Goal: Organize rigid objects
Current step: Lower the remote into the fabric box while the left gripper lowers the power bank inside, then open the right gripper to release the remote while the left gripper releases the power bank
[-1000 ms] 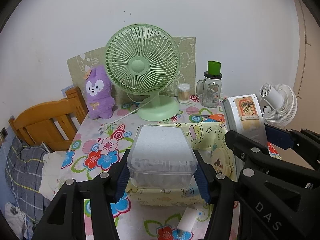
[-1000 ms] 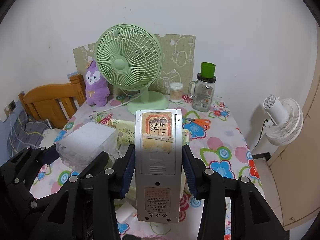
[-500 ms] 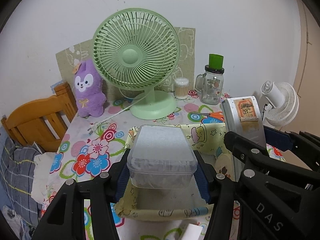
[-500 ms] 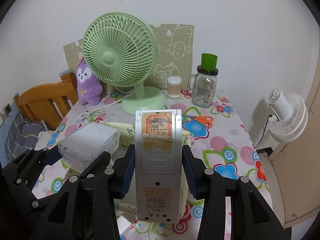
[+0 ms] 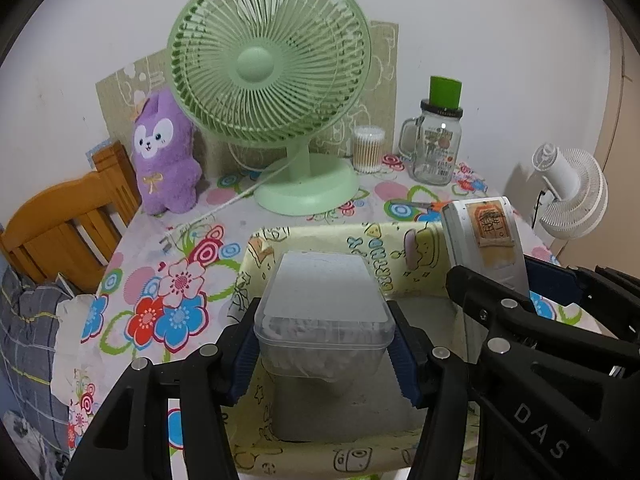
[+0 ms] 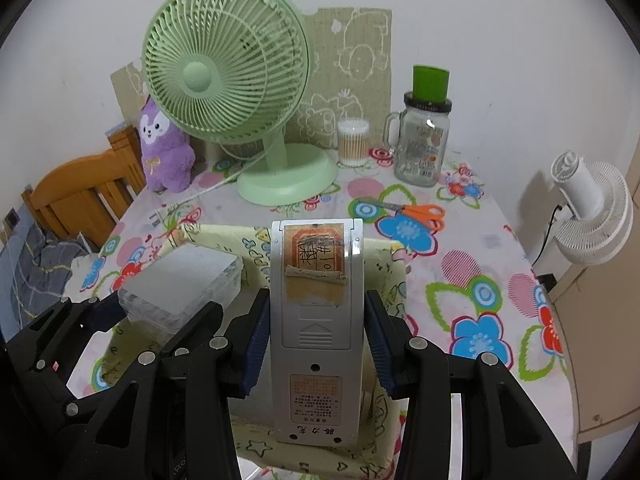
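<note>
Left gripper [image 5: 324,344]: your jaws clamp the clear lidded box [image 5: 323,312], hanging above the yellow fabric bin [image 5: 360,240].
Right gripper [image 6: 316,334]: your jaws pinch the grey remote [image 6: 316,320], back side up, over the same bin.
Advice: lower both level; release only once seated.
Clearance: the bin floor looks free, though partly hidden.

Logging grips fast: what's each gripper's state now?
Left gripper: closed on clear lidded plastic box.
Right gripper: closed on grey rectangular plastic device.

Grey remote [image 6: 317,320] in right tongs [image 6: 317,344] over bin [image 6: 384,264]
</note>
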{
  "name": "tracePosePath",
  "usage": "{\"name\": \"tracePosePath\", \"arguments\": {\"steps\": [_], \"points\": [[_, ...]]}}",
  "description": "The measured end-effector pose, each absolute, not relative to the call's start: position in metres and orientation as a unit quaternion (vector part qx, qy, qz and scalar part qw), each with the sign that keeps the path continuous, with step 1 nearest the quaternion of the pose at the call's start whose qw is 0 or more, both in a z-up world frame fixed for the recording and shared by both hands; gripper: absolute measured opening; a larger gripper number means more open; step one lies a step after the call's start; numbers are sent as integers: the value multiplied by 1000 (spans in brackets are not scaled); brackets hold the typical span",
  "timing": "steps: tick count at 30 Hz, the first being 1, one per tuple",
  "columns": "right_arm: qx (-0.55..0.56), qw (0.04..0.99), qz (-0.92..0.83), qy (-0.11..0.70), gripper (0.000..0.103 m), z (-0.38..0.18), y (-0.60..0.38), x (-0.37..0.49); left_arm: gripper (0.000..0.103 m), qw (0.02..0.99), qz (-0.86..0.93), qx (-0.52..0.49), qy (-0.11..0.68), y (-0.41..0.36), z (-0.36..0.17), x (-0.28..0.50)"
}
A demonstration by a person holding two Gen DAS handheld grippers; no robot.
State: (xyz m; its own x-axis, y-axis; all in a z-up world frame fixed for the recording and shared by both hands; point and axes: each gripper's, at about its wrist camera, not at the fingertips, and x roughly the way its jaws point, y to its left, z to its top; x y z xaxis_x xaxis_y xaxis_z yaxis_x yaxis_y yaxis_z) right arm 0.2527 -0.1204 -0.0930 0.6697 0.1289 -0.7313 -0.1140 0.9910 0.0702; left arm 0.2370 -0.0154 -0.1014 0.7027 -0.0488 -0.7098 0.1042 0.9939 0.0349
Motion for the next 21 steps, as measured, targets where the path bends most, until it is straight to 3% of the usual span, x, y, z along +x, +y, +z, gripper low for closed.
{"name": "tracePosePath", "arguments": {"steps": [11,16,21], "points": [[11,904,62,422,48,-113,-122,260,61,916,-52,51,395,-17,-117,239],[-6,903,63,425,49,-121,-113,261,78,913,-62,57,399,-21,-123,236],[1,905,66,419,52,-122,-113,264,84,915,-66,49,395,-19,-119,235]]}}
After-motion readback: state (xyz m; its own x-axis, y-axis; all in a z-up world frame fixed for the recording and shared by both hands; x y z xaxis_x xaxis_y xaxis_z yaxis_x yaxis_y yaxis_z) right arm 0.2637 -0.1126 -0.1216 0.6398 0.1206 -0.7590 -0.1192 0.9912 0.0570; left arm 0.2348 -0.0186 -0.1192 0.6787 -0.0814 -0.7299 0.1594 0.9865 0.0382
